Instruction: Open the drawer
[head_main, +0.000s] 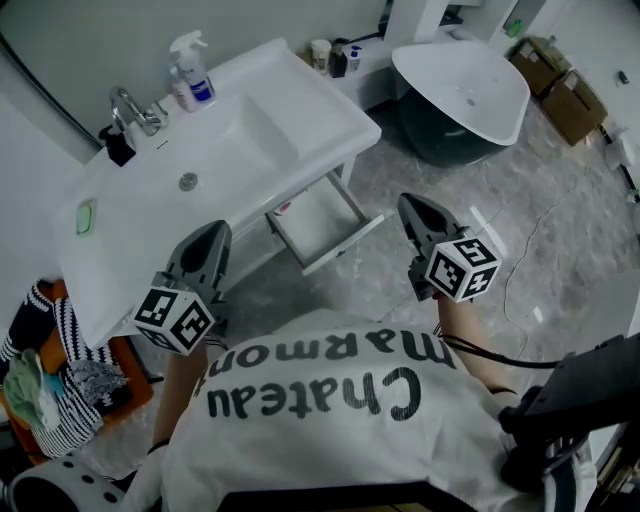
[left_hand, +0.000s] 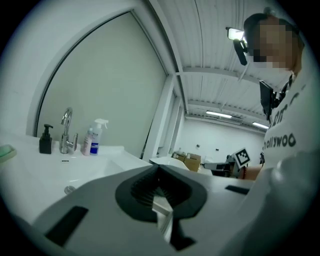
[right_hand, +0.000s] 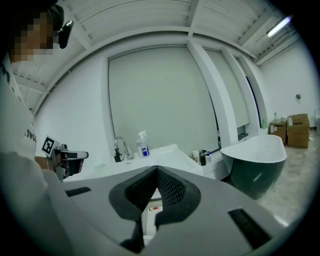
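The white drawer under the washstand stands pulled out, with a small red item at its back. My left gripper is held up in front of the washstand's front edge, shut and empty, and its jaws meet at the tip in the left gripper view. My right gripper hangs just right of the drawer, above the floor, also shut with nothing held. Neither gripper touches the drawer. Part of the drawer shows through the gap under the right jaws.
On the washstand stand a faucet, a spray bottle and a black dispenser. A bathtub and cardboard boxes are at the back right. A basket of clothes sits left. A cable runs across the floor.
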